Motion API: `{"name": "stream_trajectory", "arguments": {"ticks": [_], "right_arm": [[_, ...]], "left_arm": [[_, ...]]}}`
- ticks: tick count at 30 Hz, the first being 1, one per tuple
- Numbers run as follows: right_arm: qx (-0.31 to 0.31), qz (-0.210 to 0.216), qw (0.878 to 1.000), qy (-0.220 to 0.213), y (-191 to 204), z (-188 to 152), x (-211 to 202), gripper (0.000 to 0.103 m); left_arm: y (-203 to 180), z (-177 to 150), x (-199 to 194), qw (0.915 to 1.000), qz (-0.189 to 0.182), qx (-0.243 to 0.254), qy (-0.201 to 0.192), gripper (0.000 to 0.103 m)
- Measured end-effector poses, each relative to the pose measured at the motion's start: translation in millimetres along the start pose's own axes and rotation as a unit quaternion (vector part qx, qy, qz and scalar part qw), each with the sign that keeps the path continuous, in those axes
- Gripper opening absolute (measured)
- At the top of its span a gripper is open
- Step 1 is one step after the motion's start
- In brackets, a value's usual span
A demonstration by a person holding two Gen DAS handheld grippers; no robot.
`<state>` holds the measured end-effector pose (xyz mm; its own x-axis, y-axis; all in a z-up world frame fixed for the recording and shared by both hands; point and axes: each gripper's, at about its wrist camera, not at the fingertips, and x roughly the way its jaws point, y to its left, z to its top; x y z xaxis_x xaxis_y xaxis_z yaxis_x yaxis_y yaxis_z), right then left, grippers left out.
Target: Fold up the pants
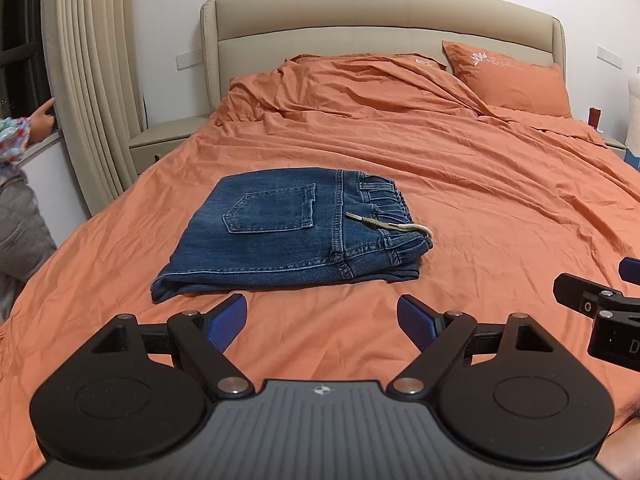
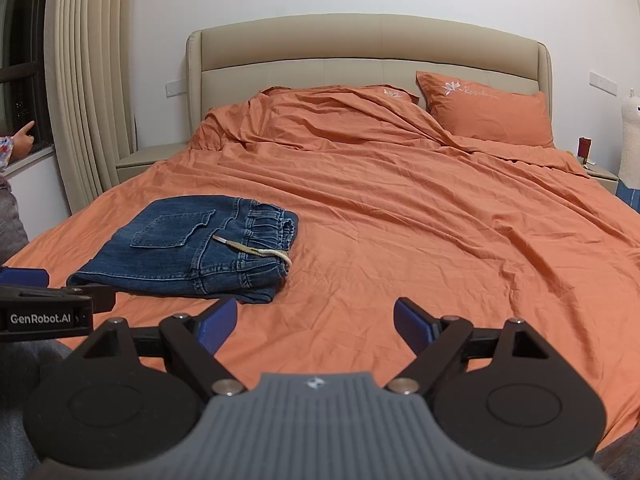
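A pair of blue denim pants [image 1: 288, 228] lies folded into a compact stack on the orange bed sheet [image 1: 480, 208], back pocket up, elastic waistband to the right with a beige drawstring [image 1: 392, 226] across it. My left gripper [image 1: 322, 320] is open and empty, just in front of the stack's near edge. In the right wrist view the pants [image 2: 188, 248] lie ahead to the left. My right gripper [image 2: 314, 320] is open and empty over bare sheet [image 2: 440, 240], right of the pants. Each gripper's side shows at the other view's edge.
An orange pillow [image 1: 508, 80] and rumpled duvet [image 1: 360, 84] lie at the beige headboard [image 2: 360, 48]. Beige curtains [image 1: 96, 80] and a nightstand [image 1: 168, 140] stand at left. A child [image 1: 16, 184] stands at the window on the left. A white plush toy [image 2: 631, 140] stands at right.
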<state>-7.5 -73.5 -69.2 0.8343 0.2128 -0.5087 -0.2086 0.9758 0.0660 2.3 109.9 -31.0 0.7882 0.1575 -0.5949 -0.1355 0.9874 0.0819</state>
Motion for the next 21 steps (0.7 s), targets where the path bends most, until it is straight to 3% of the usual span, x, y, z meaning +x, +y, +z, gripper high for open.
{"name": "stream_trajectory", "arguments": {"ticks": [21], "right_arm": [[0.000,0.000,1.000,0.002,-0.8,-0.4,-0.7,0.082]], "left_arm": [[0.2,-0.1,0.9,1.0000,-0.001,0.003,0.002,0.099]]}}
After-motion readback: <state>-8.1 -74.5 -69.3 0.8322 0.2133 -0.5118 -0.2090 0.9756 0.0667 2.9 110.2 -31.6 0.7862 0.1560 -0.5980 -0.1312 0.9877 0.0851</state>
